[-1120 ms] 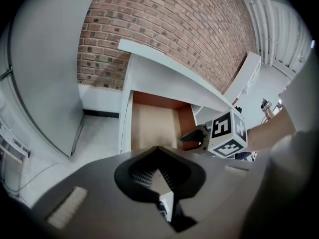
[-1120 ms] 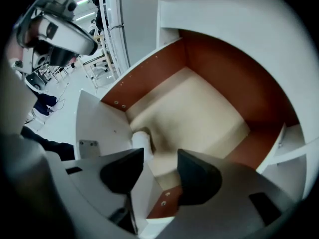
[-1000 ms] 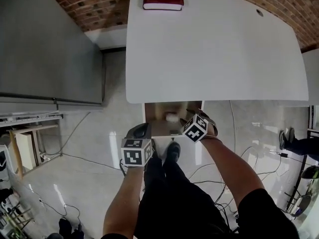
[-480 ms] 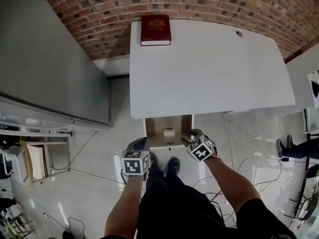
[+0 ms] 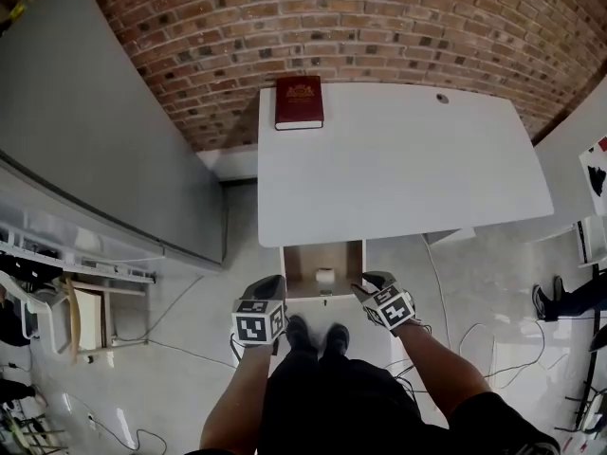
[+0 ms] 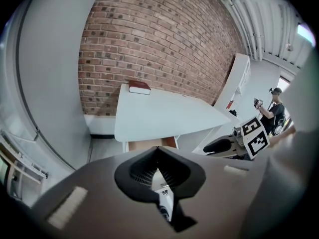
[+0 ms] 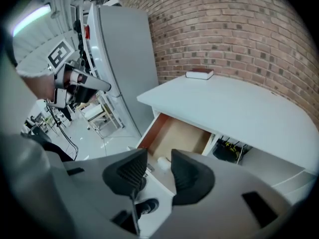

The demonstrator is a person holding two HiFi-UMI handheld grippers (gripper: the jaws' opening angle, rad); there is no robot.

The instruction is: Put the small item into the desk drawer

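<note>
1. Black ribbed jaws of the left gripper [image 6: 157, 151] are seen pressed together at the tips, with nothing clamped between them. It is held off the drawer's near left corner, clear of it.
2. Jaws of the right gripper [image 7: 158, 156] stand apart and have just been closing a little. Nothing is gripped, and it is held off the near right corner.
3. A small white cylindrical item [image 5: 324, 275] is found lying inside the pulled-out wooden drawer with a white front [image 5: 283, 271], close to the front wall and about midway between the side walls.
4. Square black-and-white marker patterns are borne on the left gripper's cube [image 5: 258, 322] and the right gripper's cube [image 5: 389, 308].
5. A dark red hardback book [image 5: 299, 102] is laid at the far left corner of the white rectangular desk top [image 5: 408, 178]. Gold marking on its cover is too small to be read.
6. The drawer juts out from under the desk's near edge. Black shoes [image 5: 297, 328] are planted just before its front.
7. Pale glossy floor [image 5: 180, 349] lies open to the left, while thin cables [image 5: 455, 325] are strewn to the right.
8. A red brick wall [image 5: 332, 27] is set behind the desk, and a grey panel [image 5: 95, 140] to its left.
</note>
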